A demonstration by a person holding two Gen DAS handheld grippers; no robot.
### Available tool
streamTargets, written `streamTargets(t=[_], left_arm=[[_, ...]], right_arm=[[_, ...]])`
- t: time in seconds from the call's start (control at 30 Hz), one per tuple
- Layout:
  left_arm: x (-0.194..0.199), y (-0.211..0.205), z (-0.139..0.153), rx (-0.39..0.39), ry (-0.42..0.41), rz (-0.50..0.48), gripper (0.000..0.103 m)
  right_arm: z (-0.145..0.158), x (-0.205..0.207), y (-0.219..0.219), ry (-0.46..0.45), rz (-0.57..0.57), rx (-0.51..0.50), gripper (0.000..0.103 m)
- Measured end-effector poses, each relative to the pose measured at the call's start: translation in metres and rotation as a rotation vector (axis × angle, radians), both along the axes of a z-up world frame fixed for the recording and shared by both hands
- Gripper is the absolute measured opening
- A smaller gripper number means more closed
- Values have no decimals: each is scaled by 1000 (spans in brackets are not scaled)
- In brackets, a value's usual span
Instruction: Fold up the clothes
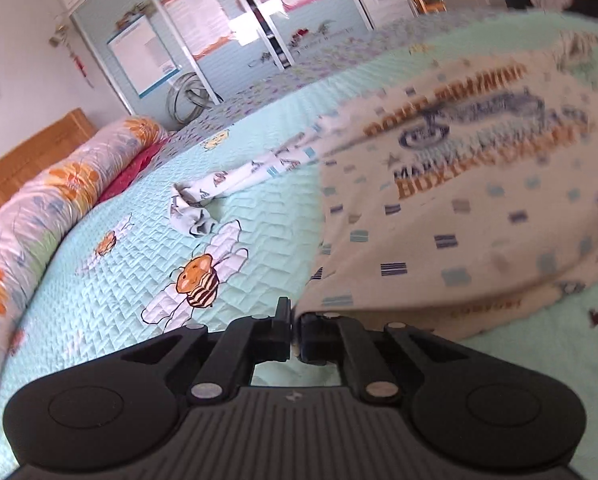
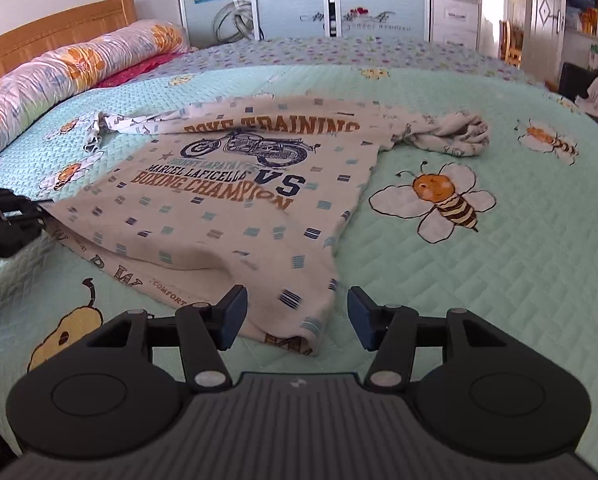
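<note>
Left wrist view, from left to right: a flowered bolster point(image 1: 39, 208) lies far off to the left of the left tongs point(image 1: 295, 338), along a wooden headboard point(image 1: 27, 152). Ahead of the tongs, on the mint bedspread point(image 1: 139, 240), sits a printed bee point(image 1: 197, 280), and beyond it a twisted sleeve point(image 1: 219, 188). The left tongs are pinched tight on the near edge of the cream shirt point(image 1: 459, 208), which rises from them and spreads ahead and to the right; the print is blurred, perhaps a motorcycle.

Right wrist view: the left tongs point(image 2: 39, 210) show at the far left, gripping the shirt's point(image 2: 219, 216) left hem corner. The shirt lies front-up on the bedspread point(image 2: 519, 280), its near right corner between the fingers of the right tongs point(image 2: 297, 316), which stand parted and grip nothing. A bee print point(image 2: 439, 200) lies ahead and right of them
</note>
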State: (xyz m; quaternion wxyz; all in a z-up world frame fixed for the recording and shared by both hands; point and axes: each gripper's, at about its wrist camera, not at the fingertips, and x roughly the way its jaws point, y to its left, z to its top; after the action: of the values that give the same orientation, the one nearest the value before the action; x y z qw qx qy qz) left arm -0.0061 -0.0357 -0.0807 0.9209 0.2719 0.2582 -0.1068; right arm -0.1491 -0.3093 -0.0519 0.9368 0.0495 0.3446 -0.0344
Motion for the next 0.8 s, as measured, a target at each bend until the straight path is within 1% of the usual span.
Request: streamTargets(t=[0.1, 0.23, 0.3, 0.43, 0.53, 0.6, 0.7, 0.8], left_arm=[[-1, -4, 8, -13, -10, -11, 4], [11, -2, 14, -77, 29, 26, 4], [16, -1, 15, -84, 46, 39, 4], [16, -2, 12, -86, 66, 25, 5], [18, -2, 13, -108, 88, 31, 5], [20, -2, 13, -115, 101, 35, 7], [20, -5, 10, -95, 101, 30, 7], [20, -8, 4, -47, 88, 20, 8]], right_arm=[[-6, -7, 10, 5, 39, -74, 56], [-19, -8, 26, 14, 65, -230, 56], [-21, -10, 24, 11, 52, -253, 56], [-22, -10, 16, 7, 16, -304, 56], [-28, -8, 17, 18, 31, -366, 55], [-27, -8, 18, 6, 29, -363, 55], [-23, -4, 22, -27, 26, -359, 55], [-24, 9, 30, -38, 54, -394, 54]])
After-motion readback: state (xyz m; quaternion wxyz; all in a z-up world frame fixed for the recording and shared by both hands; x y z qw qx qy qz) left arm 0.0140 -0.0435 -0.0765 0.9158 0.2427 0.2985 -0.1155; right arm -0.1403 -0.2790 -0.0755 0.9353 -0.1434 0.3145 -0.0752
